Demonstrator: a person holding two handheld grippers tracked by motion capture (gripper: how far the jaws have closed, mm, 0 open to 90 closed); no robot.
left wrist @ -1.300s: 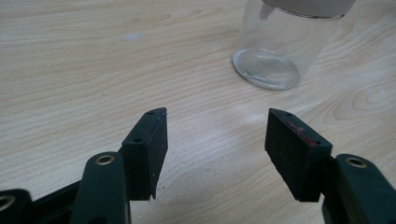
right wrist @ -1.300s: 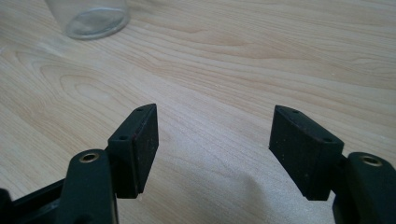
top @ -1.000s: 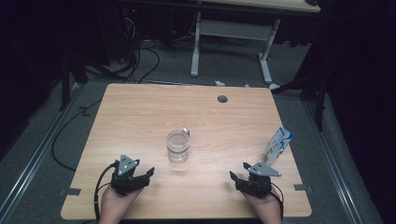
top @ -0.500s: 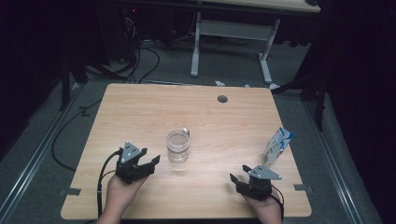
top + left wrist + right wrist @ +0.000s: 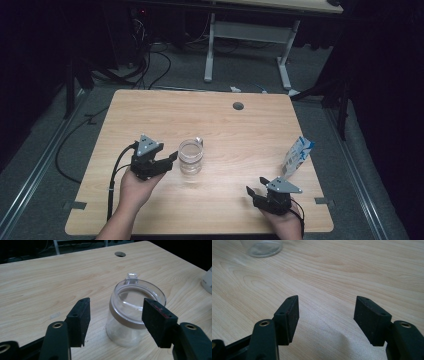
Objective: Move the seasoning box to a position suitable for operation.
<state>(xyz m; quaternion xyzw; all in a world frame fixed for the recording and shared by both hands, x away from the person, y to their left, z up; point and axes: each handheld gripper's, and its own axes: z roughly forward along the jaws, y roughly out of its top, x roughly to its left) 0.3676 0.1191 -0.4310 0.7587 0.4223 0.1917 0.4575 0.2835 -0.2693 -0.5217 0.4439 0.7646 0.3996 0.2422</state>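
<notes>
Where it stands, glass jar (image 5: 136,312) upright, mouth upward.

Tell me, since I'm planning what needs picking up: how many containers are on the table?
2: a clear glass jar with a brown band near the table's middle, and a blue-and-white carton at the right edge. Nothing seems to hide another.

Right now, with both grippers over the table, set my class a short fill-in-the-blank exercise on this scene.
1. The left gripper is reaching for a clear glass ____ standing upright near the table's middle.
2. The jaws of the right gripper stand ____, with nothing between them.
3. The blue and white carton stands near the table's ____ edge in the high view.

Missing words: jar; open; right
</notes>
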